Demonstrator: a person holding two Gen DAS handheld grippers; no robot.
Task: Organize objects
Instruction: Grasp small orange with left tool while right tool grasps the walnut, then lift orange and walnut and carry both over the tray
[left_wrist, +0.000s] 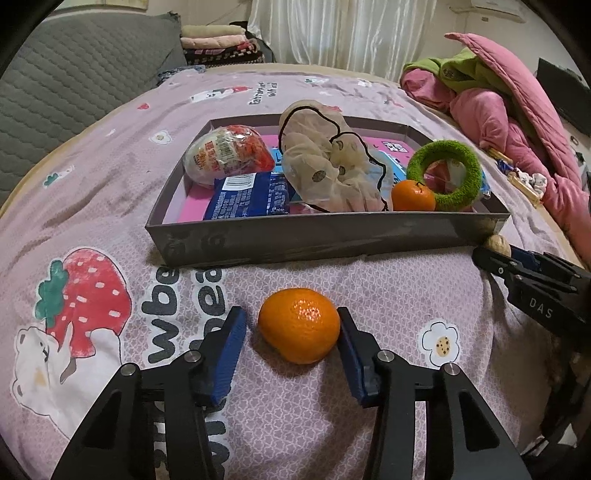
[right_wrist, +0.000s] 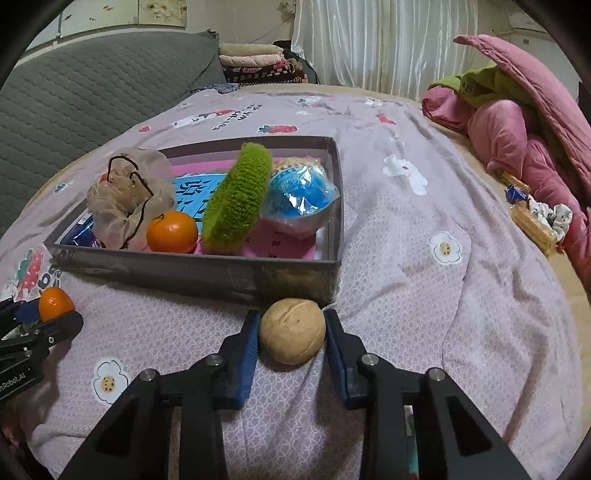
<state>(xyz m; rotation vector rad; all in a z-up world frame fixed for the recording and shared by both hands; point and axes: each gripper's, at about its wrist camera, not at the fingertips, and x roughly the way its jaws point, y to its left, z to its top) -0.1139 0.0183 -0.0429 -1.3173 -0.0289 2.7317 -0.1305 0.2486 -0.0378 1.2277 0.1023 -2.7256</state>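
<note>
A loose orange lies on the pink bedspread in front of the grey tray. My left gripper straddles it: the right pad touches the fruit and a small gap shows at the left pad, so it is open. Beside the tray's near right corner sits a tan walnut, and my right gripper is shut on it, both blue pads against its sides. The right wrist view shows the same orange and the left gripper at far left. The tray holds a second orange.
Also in the tray are a green fuzzy ring, a beige scrunchie, a blue packet, a red-and-white packet and a wrapped blue ball. Pink bedding is heaped at right, with small items near it.
</note>
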